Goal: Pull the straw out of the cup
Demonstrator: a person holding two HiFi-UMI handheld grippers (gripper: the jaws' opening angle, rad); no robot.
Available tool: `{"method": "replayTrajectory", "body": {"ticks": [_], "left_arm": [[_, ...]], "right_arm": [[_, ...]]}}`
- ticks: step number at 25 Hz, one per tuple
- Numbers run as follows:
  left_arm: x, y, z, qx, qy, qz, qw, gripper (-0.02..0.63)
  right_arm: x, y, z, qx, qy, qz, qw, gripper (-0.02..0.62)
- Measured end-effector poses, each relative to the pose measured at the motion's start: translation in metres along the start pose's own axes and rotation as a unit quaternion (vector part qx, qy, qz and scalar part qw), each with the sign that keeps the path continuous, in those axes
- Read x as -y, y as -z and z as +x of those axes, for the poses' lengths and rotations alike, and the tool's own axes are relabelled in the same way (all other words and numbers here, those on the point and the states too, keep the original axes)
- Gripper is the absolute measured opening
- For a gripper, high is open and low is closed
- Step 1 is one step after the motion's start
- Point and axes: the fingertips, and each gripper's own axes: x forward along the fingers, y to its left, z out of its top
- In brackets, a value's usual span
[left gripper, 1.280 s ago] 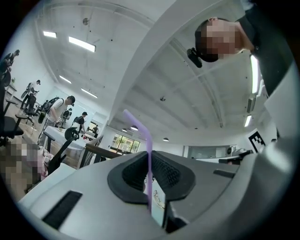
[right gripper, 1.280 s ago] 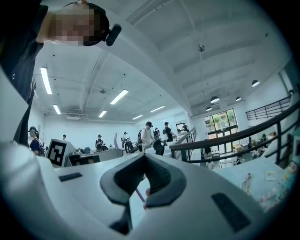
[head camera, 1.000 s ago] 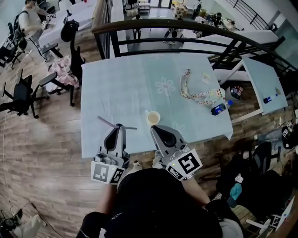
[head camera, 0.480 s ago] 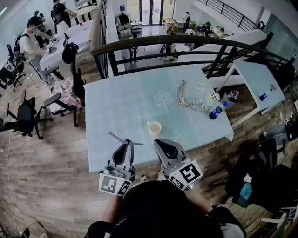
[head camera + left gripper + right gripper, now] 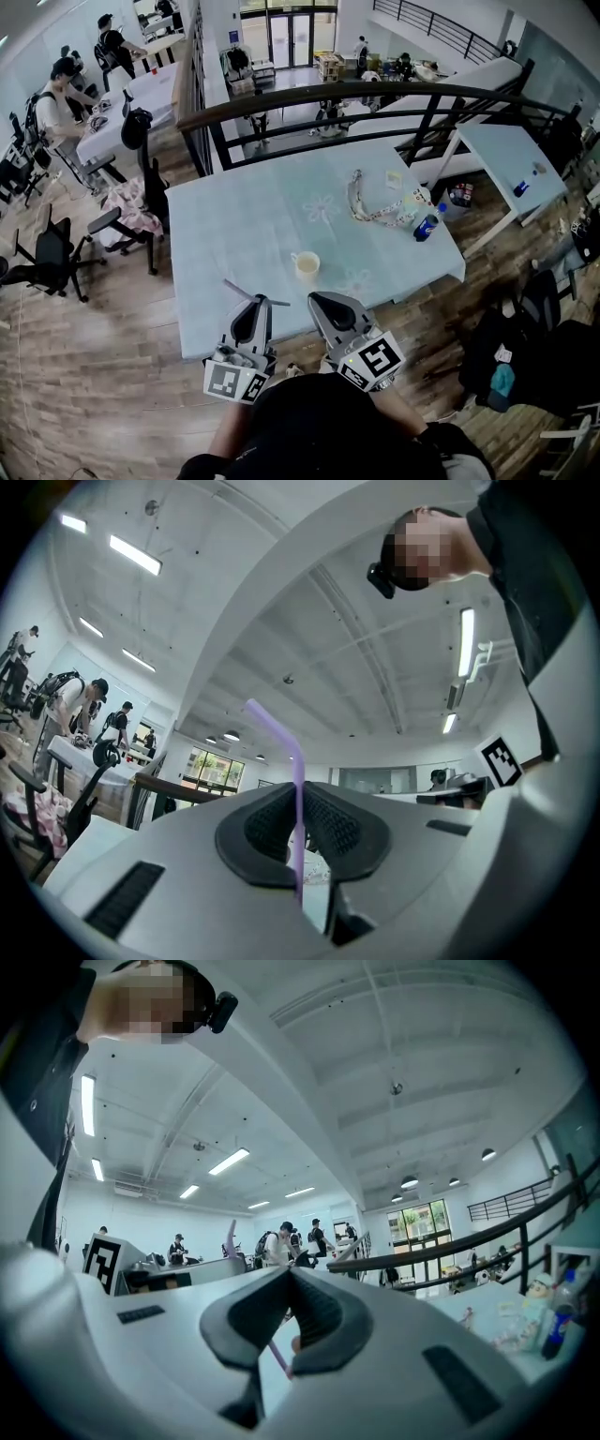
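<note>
- Jaws of the left gripper [image 5: 253,307] [image 5: 298,808] are clamped on the bent purple straw [image 5: 239,289] [image 5: 298,780], held clear of the cup [image 5: 307,265].
- The cup stands upright on the pale blue table [image 5: 234,220], just ahead of both grippers.
- The right gripper [image 5: 320,301] [image 5: 291,1279] has its jaws together, holding nothing.
- The blue bottle [image 5: 427,226] has a label too small to read.

Bright ceiling lights [image 5: 131,553], fisheye-warped edges, dark corners
</note>
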Motion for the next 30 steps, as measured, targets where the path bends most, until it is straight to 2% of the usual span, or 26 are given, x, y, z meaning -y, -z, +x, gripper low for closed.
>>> {"method": "replayTrajectory", "body": {"ticks": [11,30], "left_arm": [[0.028,0.006,0.004,-0.002,0.027,0.0,0.9996,0.029],[0.039,0.013,0.015,-0.005,0.046,0.004,0.9989,0.029]], "right_arm": [[0.006,-0.002,-0.027,0.006,0.022,-0.004,1.0,0.008],[0.018,-0.003,-0.036,0.01,0.034,-0.009,0.999,0.008]]}}
